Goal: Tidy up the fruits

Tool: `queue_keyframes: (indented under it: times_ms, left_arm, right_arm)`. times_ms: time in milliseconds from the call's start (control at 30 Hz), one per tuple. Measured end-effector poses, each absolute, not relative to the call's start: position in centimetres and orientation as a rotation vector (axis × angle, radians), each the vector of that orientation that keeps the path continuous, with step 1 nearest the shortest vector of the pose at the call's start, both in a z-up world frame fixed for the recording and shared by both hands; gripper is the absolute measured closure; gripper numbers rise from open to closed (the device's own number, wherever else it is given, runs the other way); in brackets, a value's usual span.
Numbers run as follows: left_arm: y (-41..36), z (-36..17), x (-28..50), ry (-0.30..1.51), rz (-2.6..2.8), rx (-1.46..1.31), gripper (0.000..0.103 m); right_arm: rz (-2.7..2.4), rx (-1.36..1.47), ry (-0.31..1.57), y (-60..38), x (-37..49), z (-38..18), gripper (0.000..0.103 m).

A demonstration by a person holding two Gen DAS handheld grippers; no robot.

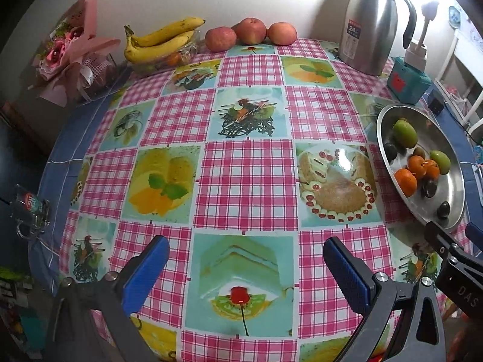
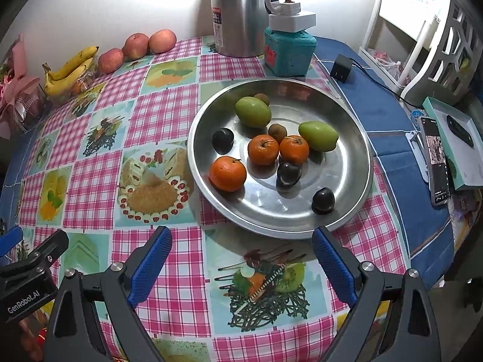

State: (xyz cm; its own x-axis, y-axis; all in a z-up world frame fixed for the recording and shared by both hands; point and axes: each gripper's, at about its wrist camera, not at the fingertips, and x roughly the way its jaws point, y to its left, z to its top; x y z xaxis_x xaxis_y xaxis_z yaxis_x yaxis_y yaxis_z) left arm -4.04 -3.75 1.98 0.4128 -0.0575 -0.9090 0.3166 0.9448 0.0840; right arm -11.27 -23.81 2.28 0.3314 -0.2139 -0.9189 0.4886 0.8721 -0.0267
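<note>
Across the whole scene spreads the desk [image 2: 169, 114], draped in a pink-checked cloth printed with dessert pictures. At about twelve o'clock in the right wrist view stands a steel thermos jug [image 2: 241, 12], with a teal box [image 2: 289, 54] just beside it at one o'clock. Next in size, the round steel tray [image 2: 356, 163] sits at the centre of that view, just beyond the right claw [image 2: 241, 268], whose blue pads are spread wide with nothing between them. Inside the tray lie two green fruits [image 2: 253, 111], three tangerines [image 2: 227, 173], three dark plums [image 2: 323, 199] and two small brown fruits [image 2: 277, 132]; two tangerines touch each other near the middle, and one plum rests against them. At ten o'clock along the far desk edge a bunch of bananas [image 2: 69, 71] lies on a clear dish, with three apples [image 2: 136, 46] in a row just beside it toward eleven o'clock. A pink flower bouquet [image 1: 69, 57] shows at ten o'clock in the left wrist view. The left claw [image 1: 246, 274] hangs over bare cloth at six o'clock, jaws wide apart and holding nothing, well apart from the tray at three o'clock.
</note>
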Motion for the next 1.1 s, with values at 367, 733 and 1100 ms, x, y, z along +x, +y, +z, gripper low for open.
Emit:
queue_keyframes:
  times_ms: [367,733,1100]
  left_arm:
    - [-3.96,2.18,-4.22,1.124,-0.258,0.254,0.000]
    - [-3.78,2.17,-4.09,1.127,-0.254,0.250,0.000]
    - [-3.78,2.16,-4.08,1.128,-0.254,0.248,0.000]
  right_arm:
    - [-0.467,0.269,1.146,-23.61,-11.26,2.44,0.009]
    - [-0.466,0.268,1.150,-23.50,-11.20,2.39,0.009]
    - [-0.466,0.270,1.154,-23.41,-11.17,2.23,0.009]
